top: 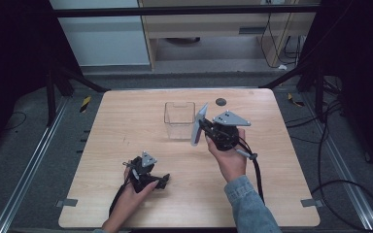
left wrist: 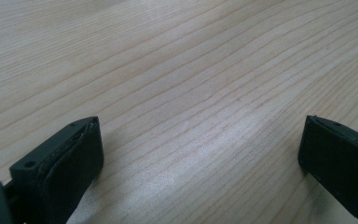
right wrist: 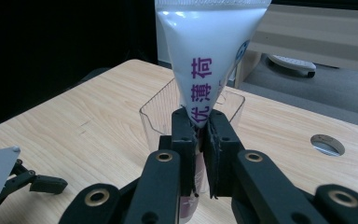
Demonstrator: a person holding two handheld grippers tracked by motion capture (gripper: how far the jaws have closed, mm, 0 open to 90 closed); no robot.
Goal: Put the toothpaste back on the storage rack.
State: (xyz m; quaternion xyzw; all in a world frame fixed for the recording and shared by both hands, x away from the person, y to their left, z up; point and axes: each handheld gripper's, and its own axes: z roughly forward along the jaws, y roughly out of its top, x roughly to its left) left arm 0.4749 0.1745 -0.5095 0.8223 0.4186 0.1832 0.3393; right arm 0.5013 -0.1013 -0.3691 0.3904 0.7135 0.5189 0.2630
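Two black hand-held grippers, left gripper [top: 161, 181] and right gripper [top: 203, 127], each topped by a grey screwed triangular plate, trail black cables; a denim sleeve [top: 250, 206] at five o'clock.

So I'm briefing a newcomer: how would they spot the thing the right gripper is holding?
On the wooden table, right of the clear plastic box, the right gripper pinches a white tube. It is flat-ended, with purple characters, held upright above the tabletop.

Soft overhead light is falling evenly on the table [top: 126, 121], while the surroundings are sinking into near black. In the left gripper view a pale sheen is glaring off the wood grain. The high view is looking slightly soft and grainy.
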